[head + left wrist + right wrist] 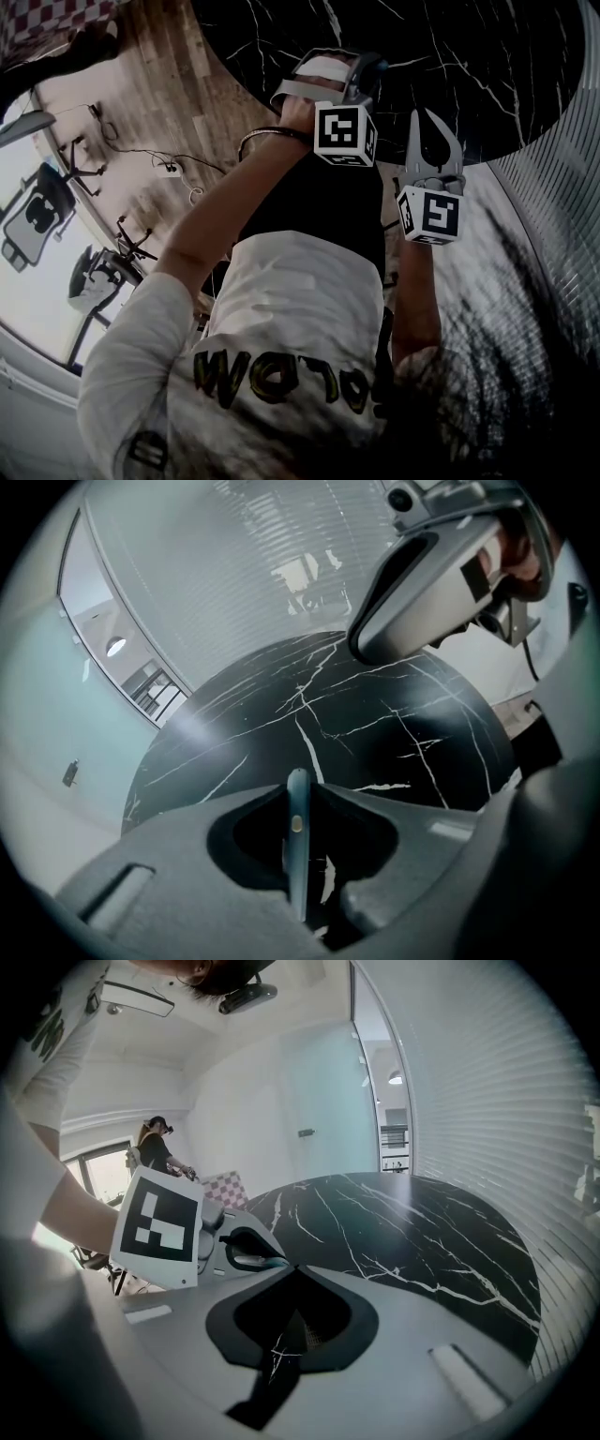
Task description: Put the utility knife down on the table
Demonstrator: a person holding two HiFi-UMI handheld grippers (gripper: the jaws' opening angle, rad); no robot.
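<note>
Your left tool (302,797) is pinched on the utility knife (297,855). The knife's thin edge faces up and its long side points out along the jaws. The black counter (394,724) lies below it, toward the far side. Your right tool (293,1269) is closed and empty.

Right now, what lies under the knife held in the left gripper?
The knife, clamped edge-on in the left gripper, hangs over the black marble table. Only its white-veined surface shows beyond the knife. The gripper's own body covers the spot directly below, so that part cannot be seen.
</note>
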